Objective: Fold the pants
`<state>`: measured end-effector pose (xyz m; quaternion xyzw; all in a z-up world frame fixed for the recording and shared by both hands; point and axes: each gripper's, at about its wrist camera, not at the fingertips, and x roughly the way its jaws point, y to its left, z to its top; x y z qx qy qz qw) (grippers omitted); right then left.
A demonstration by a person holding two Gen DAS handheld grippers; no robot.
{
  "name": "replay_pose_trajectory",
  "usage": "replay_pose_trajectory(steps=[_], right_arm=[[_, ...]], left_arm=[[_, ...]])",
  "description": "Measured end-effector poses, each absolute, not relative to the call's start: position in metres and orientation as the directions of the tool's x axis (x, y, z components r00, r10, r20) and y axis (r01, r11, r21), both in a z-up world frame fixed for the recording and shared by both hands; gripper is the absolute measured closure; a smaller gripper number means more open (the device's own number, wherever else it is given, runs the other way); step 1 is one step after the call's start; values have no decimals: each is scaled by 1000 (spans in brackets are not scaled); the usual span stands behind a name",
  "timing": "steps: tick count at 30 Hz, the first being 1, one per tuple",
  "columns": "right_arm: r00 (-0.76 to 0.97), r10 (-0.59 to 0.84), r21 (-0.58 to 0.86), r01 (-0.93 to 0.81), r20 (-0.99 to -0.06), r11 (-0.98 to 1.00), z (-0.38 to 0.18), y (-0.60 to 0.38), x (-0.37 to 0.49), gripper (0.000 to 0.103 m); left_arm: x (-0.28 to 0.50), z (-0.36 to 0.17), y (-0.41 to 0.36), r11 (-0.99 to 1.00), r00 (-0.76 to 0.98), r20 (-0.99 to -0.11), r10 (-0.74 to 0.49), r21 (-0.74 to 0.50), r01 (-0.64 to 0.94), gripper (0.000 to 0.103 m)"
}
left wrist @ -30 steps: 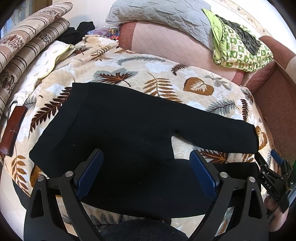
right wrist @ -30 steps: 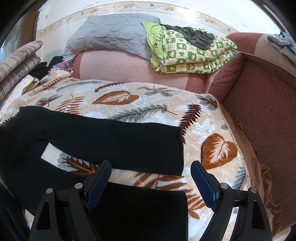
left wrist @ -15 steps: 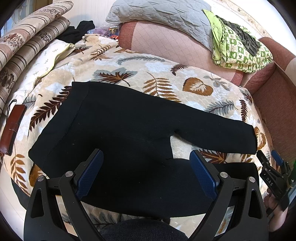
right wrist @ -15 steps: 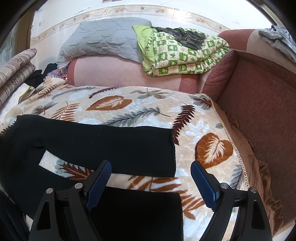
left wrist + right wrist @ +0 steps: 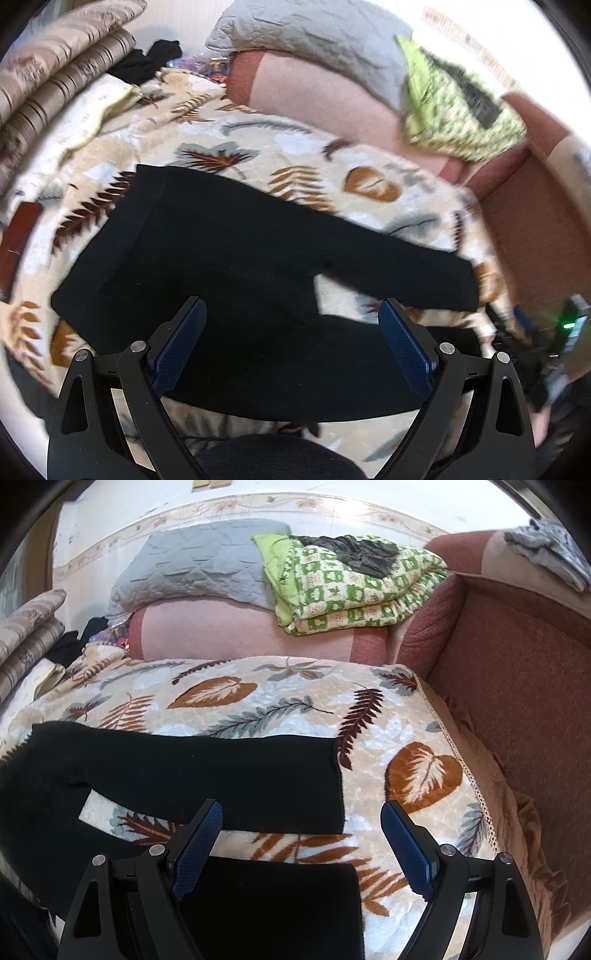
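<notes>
Black pants (image 5: 229, 251) lie flat and spread on a leaf-patterned blanket (image 5: 303, 173), waistband at the left, the two legs parted and running to the right. My left gripper (image 5: 291, 343) is open and empty, above the near leg by the crotch. My right gripper (image 5: 301, 840) is open and empty, above the blanket strip between the far leg's hem (image 5: 334, 782) and the near leg's hem (image 5: 347, 901). The right gripper also shows blurred in the left wrist view (image 5: 535, 339).
A pink sofa back (image 5: 229, 635) carries a grey quilt (image 5: 199, 565) and a folded green-checked blanket (image 5: 354, 587). A brown sofa seat (image 5: 524, 686) is on the right. Striped cushions (image 5: 55, 74) and a brown leather case (image 5: 18, 240) lie at the left.
Both grippers stay open. The left wrist view has shifted a little and blurred. The right gripper has moved right along the legs, so both hems sit further left in its view.
</notes>
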<state>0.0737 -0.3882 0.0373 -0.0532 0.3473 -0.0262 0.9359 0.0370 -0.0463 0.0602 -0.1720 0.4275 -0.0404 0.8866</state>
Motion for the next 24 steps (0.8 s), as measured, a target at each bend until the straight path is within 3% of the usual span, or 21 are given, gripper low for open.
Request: replay_pose_trajectory(steps=[1, 3, 9, 15, 24], right_arm=[[757, -87, -105, 24, -648, 994, 38, -392, 74, 16], [756, -83, -77, 44, -650, 996, 40, -399, 74, 16], [739, -82, 10, 119, -669, 993, 41, -427, 77, 16], [698, -42, 126, 187, -715, 974, 30, -445, 86, 16], [652, -36, 146, 224, -757, 964, 14, -447, 98, 16]], left_arm=[[38, 61, -36, 916, 638, -719, -276, -397, -51, 9], [46, 64, -17, 919, 643, -715, -273, -391, -45, 9], [104, 66, 73, 1000, 709, -705, 20, 4, -24, 9], [168, 31, 139, 995, 616, -788, -26, 41, 94, 9], [210, -19, 128, 921, 589, -803, -89, 159, 355, 10]])
